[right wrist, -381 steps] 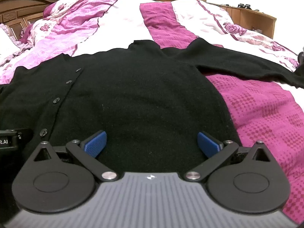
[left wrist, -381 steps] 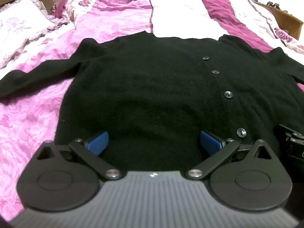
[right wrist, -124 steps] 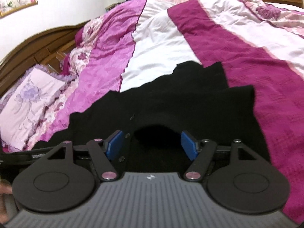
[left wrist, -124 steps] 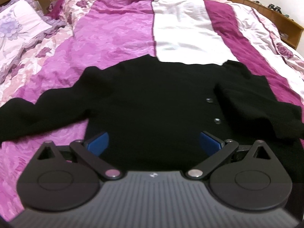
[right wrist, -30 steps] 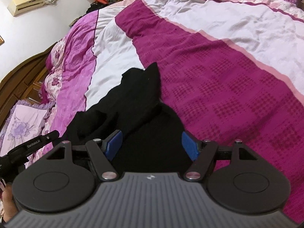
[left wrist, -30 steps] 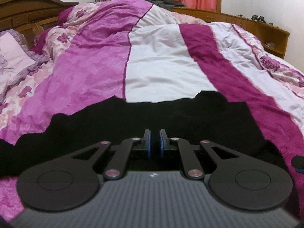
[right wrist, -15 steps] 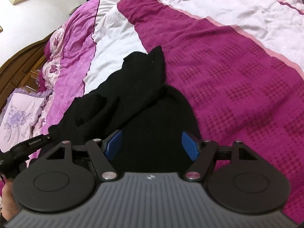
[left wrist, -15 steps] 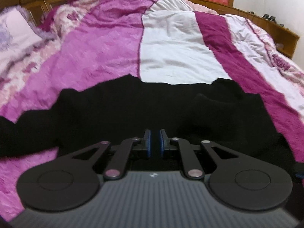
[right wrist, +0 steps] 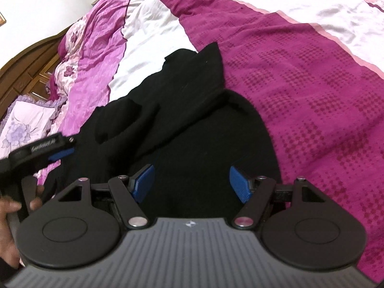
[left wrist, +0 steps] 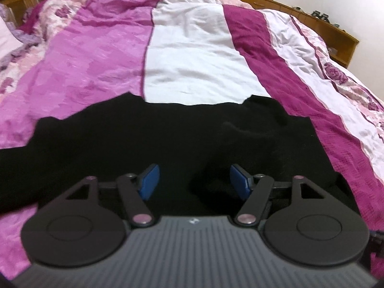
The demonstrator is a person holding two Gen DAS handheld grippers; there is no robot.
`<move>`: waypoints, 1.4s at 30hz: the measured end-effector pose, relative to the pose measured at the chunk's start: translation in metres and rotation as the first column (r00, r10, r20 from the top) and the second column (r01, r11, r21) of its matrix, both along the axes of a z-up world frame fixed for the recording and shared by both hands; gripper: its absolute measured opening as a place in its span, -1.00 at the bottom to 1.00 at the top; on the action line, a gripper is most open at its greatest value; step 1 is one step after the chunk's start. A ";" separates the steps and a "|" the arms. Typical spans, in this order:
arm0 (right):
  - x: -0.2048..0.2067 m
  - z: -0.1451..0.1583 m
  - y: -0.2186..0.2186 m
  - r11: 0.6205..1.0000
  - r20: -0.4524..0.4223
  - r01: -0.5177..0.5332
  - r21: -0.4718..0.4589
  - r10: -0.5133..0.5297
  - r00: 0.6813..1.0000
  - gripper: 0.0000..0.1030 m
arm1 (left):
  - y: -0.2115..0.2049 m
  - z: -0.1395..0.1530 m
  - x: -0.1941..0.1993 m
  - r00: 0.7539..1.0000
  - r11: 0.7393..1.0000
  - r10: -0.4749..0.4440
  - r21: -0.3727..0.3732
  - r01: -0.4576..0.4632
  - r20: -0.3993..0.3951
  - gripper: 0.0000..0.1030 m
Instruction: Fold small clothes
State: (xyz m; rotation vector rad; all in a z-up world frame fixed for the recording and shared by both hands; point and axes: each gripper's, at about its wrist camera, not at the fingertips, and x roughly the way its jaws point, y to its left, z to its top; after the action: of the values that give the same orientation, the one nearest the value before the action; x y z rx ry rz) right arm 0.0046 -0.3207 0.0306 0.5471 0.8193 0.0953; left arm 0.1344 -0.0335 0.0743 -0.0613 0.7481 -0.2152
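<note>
Black cardigan (left wrist: 134, 144) on pink bedspread (left wrist: 196, 55), long axis left-right. Left gripper (left wrist: 194, 182) just sprung apart, nothing pinched, directly over near hem; unfolded sleeve lies far left (left hand nearer). Right gripper (right wrist: 192, 181) agape, empty.

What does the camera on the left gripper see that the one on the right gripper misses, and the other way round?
Only the left wrist view shows the wooden shelf beyond the bed and the sweater's outstretched sleeve. Only the right wrist view shows the person's hand, the left gripper from outside, and a pillow. Both show the black sweater on the pink bedspread and open blue-padded jaws.
</note>
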 end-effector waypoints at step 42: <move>0.003 -0.005 0.009 0.999 -0.001 -0.021 -0.030 0.021 1.000 0.51 | 0.038 0.030 -0.010 0.982 0.977 0.095 0.174 -0.123 0.161 -0.91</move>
State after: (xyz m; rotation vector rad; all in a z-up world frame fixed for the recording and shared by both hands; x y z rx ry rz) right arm 0.0076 -0.3117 0.0251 0.5102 0.8256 0.1020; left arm 0.1241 0.0044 0.1046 0.0886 0.6080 -0.0446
